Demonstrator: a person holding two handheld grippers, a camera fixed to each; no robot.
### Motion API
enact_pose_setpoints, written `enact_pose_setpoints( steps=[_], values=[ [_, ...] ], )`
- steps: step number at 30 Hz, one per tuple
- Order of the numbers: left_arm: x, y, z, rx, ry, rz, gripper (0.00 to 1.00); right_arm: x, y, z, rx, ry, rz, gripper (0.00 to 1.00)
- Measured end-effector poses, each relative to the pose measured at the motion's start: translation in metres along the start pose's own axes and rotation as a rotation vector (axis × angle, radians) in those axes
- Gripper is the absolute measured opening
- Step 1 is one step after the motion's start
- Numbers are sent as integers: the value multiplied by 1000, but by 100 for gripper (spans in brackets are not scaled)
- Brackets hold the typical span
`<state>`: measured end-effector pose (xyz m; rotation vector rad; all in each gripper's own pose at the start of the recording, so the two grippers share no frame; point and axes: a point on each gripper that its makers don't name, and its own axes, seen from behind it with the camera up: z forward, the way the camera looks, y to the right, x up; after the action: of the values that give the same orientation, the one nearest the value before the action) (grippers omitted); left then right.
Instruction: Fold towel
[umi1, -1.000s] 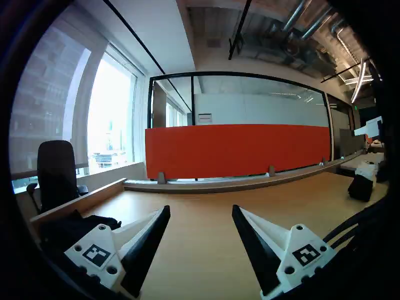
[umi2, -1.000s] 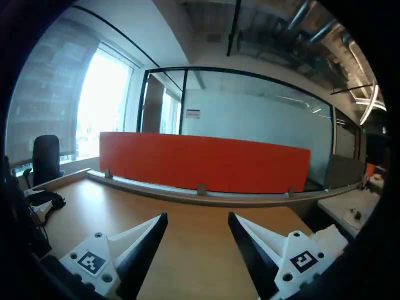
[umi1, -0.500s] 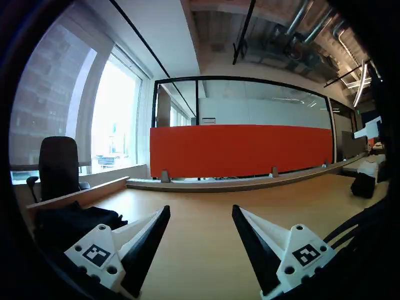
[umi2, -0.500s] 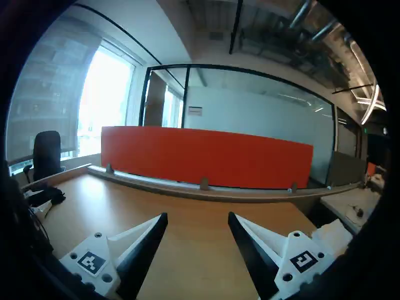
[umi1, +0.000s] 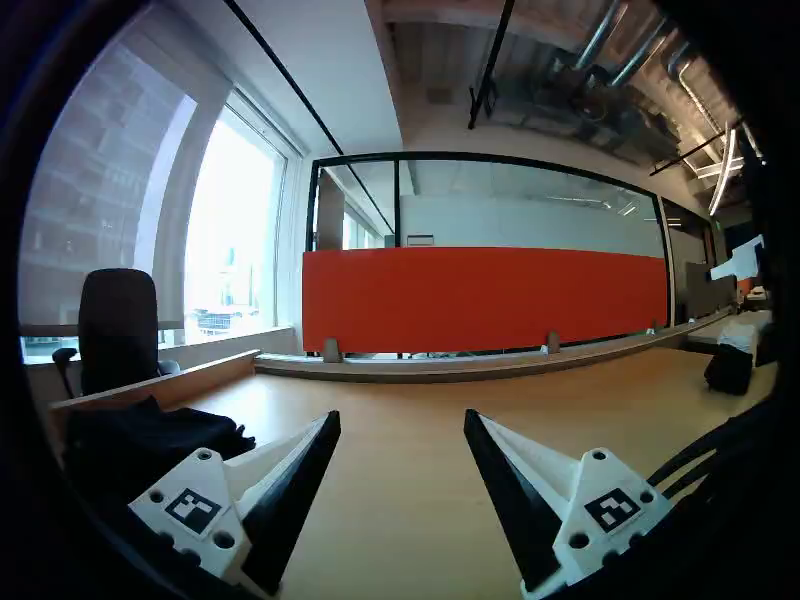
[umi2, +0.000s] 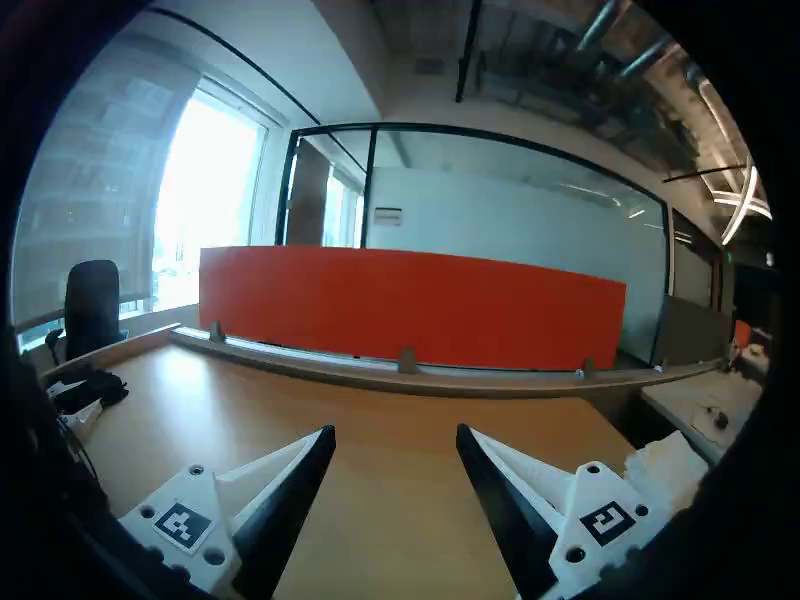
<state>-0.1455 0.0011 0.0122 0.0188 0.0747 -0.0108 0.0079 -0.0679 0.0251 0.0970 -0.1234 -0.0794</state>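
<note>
Light wooden desk (umi1: 420, 430) with a dark cloth heap (umi1: 150, 440) near one side edge.

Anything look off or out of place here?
Nothing spilled or broken. Slightly odd: left gripper and right gripper both open, aimed across the desk, with a crumpled white cloth off to the right gripper's side, not between its fingers.

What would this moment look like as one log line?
left gripper open, empty | right gripper open, empty | both over wooden desk | white cloth untouched
</note>
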Motion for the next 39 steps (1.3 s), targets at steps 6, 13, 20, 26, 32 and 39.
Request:
enact_pose_setpoints(
  steps=[6, 13, 20, 26, 32, 39],
  values=[
    [0, -2, 0, 4, -2, -1, 92, -5, 1, 2, -1, -4, 0, 93],
    [-1, -3, 0, 6, -7, -1, 91, -9, 4, 3, -4, -8, 2, 93],
    [-5, -2, 2, -3, -25, -2, 91, -7, 4, 4, -1, -9, 0, 93],
    [-11, -1, 4, -9, -42, -3, 91, -4, 3, 3, 5, -7, -1, 94],
    [-12, -1, 4, -9, -43, -2, 91, -1, 7, 3, 4, -2, 3, 93],
    [-12, 0, 5, -9, -43, -2, 92, 5, 16, -1, 3, 19, 17, 93]
  ],
)
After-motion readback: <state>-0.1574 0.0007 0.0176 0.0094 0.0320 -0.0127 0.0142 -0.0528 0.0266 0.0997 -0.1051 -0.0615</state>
